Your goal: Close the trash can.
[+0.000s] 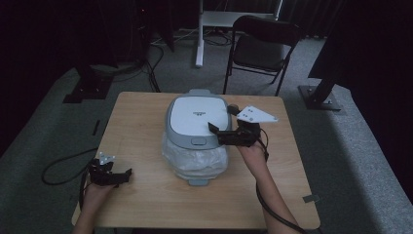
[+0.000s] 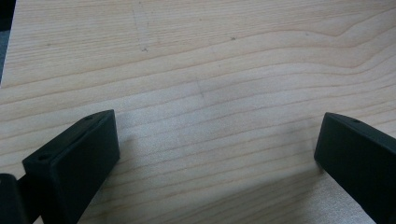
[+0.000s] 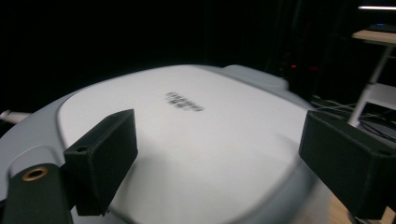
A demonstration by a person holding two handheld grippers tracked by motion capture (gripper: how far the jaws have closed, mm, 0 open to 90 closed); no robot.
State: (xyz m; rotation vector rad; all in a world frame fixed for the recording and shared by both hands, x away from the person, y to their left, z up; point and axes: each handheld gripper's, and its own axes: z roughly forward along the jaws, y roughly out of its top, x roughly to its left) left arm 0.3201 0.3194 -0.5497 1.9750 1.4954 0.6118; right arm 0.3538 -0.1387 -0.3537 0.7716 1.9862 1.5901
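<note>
Black hand-held gripper [image 1: 220, 132], grey triangular plate [image 1: 255, 115]

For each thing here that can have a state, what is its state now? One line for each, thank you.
Grey-and-white lidded appliance: lid shut, standing on the wooden table.
Clear plastic bag: crumpled against the appliance's front.
Left claw: open, empty, low over the table.
Right claw: open, empty, over the lid.
Black folding chair: unfolded, unoccupied.

I count one wooden table [image 1: 146, 195], one grey-and-white lidded appliance [image 1: 197, 117] on it, one clear plastic bag [image 1: 195, 163] at its front. Two handheld grippers: left gripper [image 1: 127, 173], right gripper [image 1: 213, 129]. One folding chair [image 1: 263, 48] behind. One white stand [image 1: 199, 34].
</note>
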